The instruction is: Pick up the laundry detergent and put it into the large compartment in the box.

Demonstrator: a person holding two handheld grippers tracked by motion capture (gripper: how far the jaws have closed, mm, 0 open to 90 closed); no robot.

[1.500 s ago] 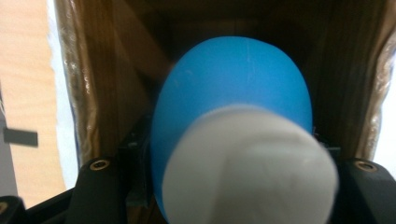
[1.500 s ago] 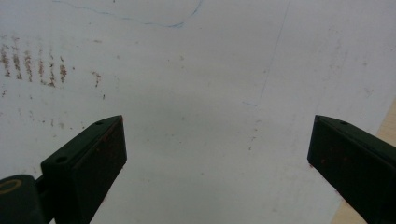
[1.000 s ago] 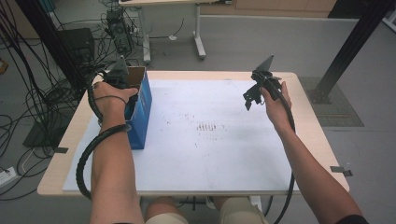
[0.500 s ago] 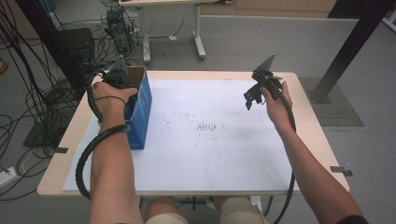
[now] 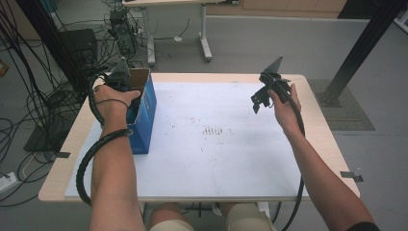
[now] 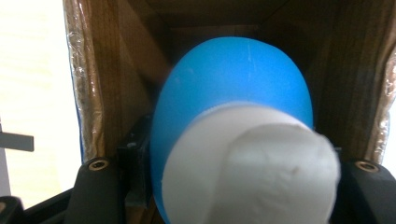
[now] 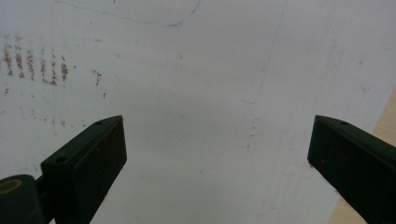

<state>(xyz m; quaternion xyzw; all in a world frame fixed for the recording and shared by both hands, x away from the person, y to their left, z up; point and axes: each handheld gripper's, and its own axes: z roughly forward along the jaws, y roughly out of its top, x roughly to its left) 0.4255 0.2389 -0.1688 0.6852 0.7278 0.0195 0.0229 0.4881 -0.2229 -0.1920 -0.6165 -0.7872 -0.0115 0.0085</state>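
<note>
**Blue-and-white object held inside the box at the bench's left**

A blue-sided cardboard box [image 5: 143, 113] is seen standing open-topped on the left part of the bench [image 5: 317, 144], on a white sheet [image 5: 226, 159] that covers most of the top. The left gripper [image 5: 120, 79] is held by the left hand [image 5: 111, 99] at the box's open mouth. In the left gripper view a rounded blue object with a white end [image 6: 233, 140] is seen close up between the two black jaws, with the brown cardboard walls of the box around it. The jaws are closed on this object, and they sit tight against its two sides. Whether the object rests on the floor of the box cannot be told.

The right gripper [image 5: 263, 94] is held by the right hand [image 5: 285, 103] above the far right part of the sheet, well apart from the box. In the right gripper view its jaws are seen spread wide, with nothing between them. Below them lies the white sheet, marked with faint brown smudges [image 7: 35, 63] and a thin blue line [image 7: 154, 21]. The same smudges are seen near the middle of the sheet in the high view.
</note>
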